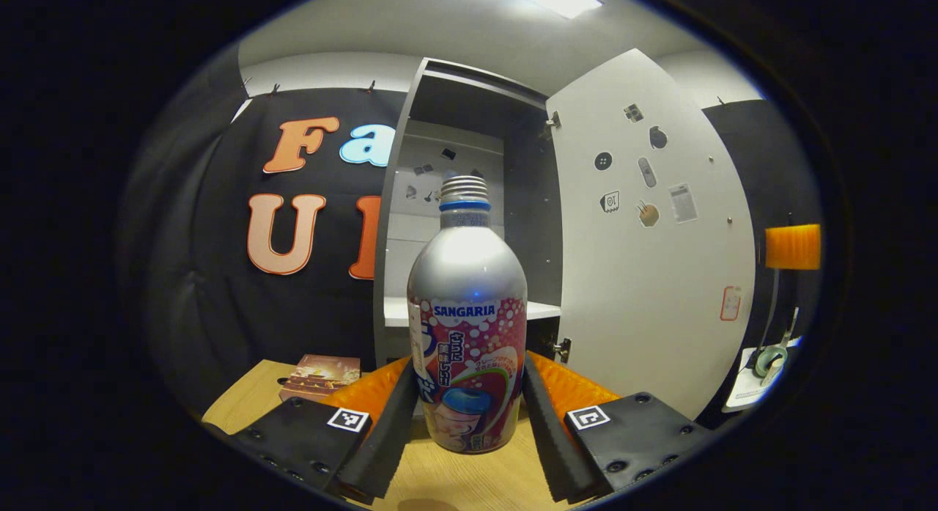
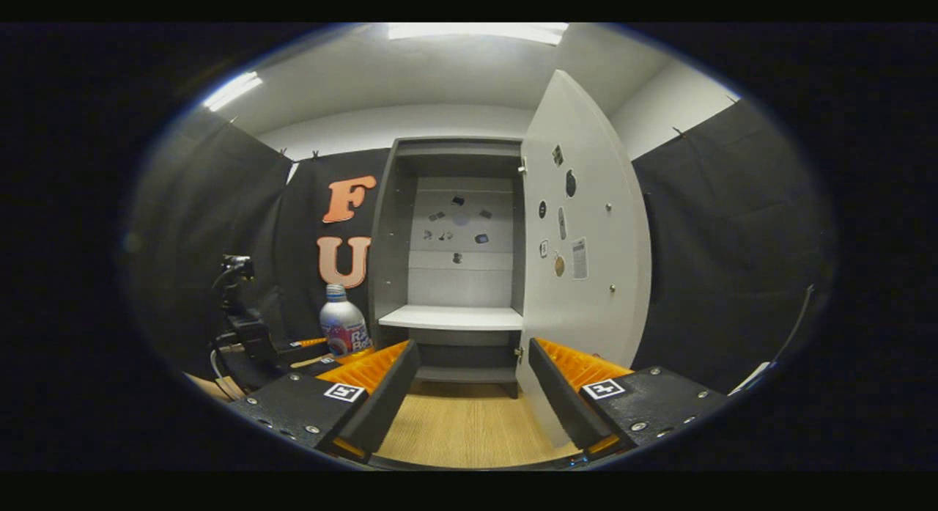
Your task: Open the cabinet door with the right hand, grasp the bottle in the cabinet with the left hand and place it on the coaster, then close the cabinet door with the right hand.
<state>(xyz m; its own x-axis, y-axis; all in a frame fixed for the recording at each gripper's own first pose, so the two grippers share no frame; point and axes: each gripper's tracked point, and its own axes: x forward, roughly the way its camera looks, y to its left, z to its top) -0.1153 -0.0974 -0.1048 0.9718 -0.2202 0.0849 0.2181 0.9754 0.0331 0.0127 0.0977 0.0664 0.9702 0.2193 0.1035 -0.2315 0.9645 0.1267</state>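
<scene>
The left gripper (image 1: 467, 416) pinches the upright bottle (image 1: 467, 335) over the wooden table (image 1: 454, 482). Right gripper (image 2: 473, 394): fingers spread, nothing between them. Cabinet door (image 2: 586, 276) stands open at 1 o'clock.

The left gripper view looks low along its own tool (image 1: 467, 423) across the wooden surface (image 1: 454, 482), very close on a bottle (image 1: 467, 328) that stands upright between the fingers, with the open cabinet (image 1: 469, 203) just behind. The right gripper view sits farther back, squarely facing the same cabinet (image 2: 454, 247) and its swung-open door (image 2: 586, 276). Both views share the cabinet, door, surface and bottle (image 2: 343, 324), which the right gripper view sees off to its left.
</scene>
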